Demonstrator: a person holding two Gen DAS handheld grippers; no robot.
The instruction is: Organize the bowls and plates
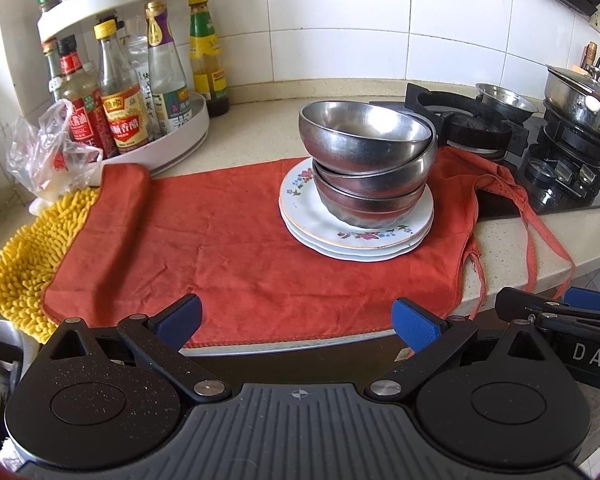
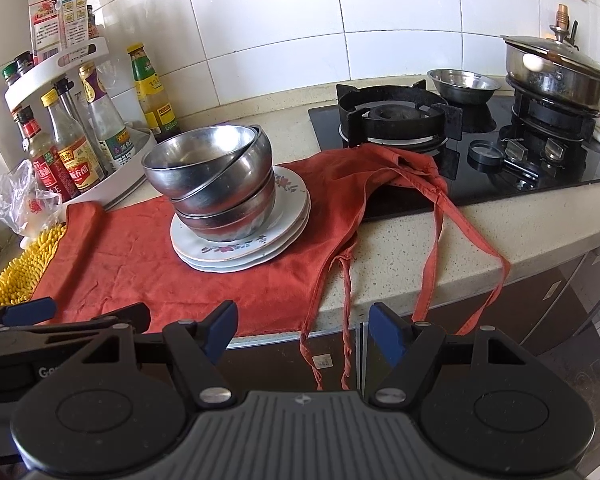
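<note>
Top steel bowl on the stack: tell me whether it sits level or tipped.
Tipped. The top steel bowl leans in the steel bowl beneath, rim higher on one side, above the floral plates.

Bowls [image 1: 366,148] stacked on plates [image 1: 356,232], on cloth [image 1: 220,240], stove [image 2: 500,148] right

Far ahead-left of my left gripper [image 1: 296,318], a red-labelled bottle [image 1: 85,130] reads "CLASSIC". My right gripper [image 1: 556,312], beside it, shows "DAS", cut off. Other labels appear illegible.
</note>
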